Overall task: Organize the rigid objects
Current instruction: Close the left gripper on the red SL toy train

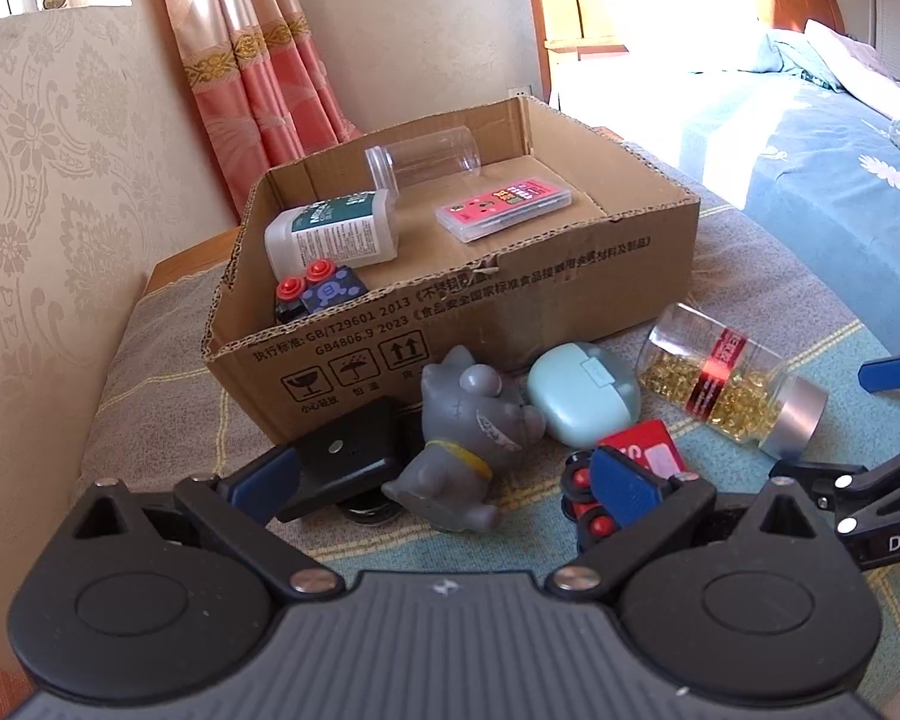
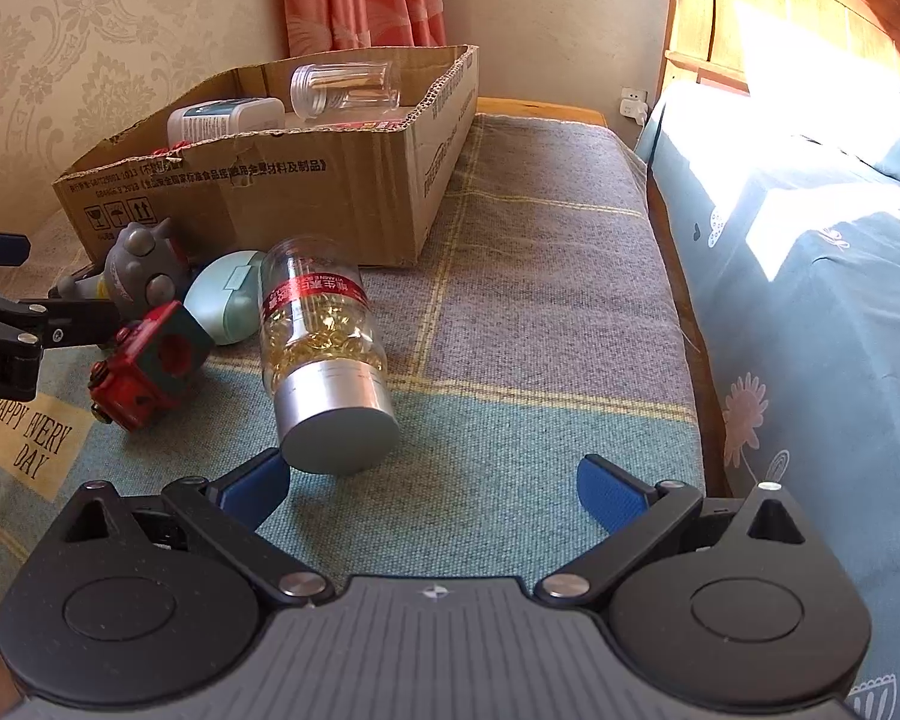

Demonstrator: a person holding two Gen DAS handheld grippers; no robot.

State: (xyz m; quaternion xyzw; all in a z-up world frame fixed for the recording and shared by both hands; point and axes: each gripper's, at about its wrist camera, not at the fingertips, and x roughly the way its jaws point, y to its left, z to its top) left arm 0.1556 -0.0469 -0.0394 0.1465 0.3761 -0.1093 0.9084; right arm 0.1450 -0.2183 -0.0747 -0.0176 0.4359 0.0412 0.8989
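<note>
Plainly, the capsule bottle (image 2: 321, 354) is laid cap-first toward the empty, wide-open right gripper (image 2: 435, 489), left of centre; the left gripper (image 1: 450, 480), likewise wide open and empty, is farther off.

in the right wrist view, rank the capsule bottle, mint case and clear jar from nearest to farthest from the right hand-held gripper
1. Capsule bottle: lying on the blanket just ahead of the right hand-held gripper, silver cap by its left finger.
2. Mint case: farther back, left of the bottle.
3. Clear jar: farthest, inside the cardboard box.
</note>
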